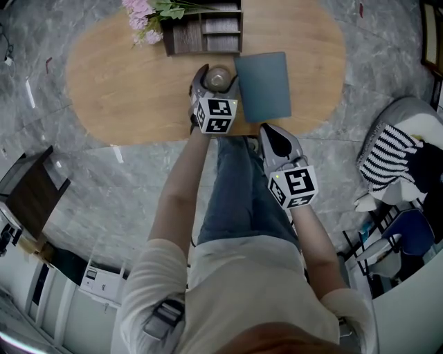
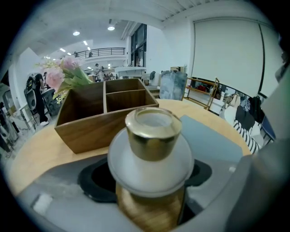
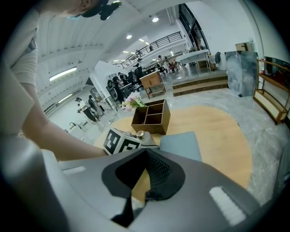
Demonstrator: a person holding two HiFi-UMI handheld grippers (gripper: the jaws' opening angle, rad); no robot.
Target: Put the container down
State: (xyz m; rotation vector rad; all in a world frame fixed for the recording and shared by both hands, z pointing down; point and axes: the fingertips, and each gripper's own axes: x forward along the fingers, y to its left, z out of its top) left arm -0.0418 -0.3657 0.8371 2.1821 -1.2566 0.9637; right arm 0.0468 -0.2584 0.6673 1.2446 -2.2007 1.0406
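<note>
The left gripper [image 1: 217, 75] has its jaws clamped on the wooden lower body of the container [image 2: 153, 149], which stands upright between them with its white shoulder and gold cap on top. It sits over the near part of the tabletop [image 1: 131, 90], just in front of the wooden box [image 2: 95, 129] and right beside the left edge of the blue-grey mat [image 1: 263, 86]. No view shows whether its base already touches the wood. That is the main risk: if the jaws part while it is off the surface, it would likely drop and topple, since the heavy-looking cap sits high. Setting it half on the mat's edge could leave it rocking, and drifting forward could knock it against the box wall. Jaws that open unevenly might also drag it over (the body looks smooth). The right gripper [image 1: 273, 137] hangs off the near edge of the tabletop, well apart from everything, its jaws together on nothing, so it could not steady a tipping container in time. By count: one container, one divided wooden box, one mat, one bunch of pink flowers [image 1: 142, 17], two grippers.
</note>
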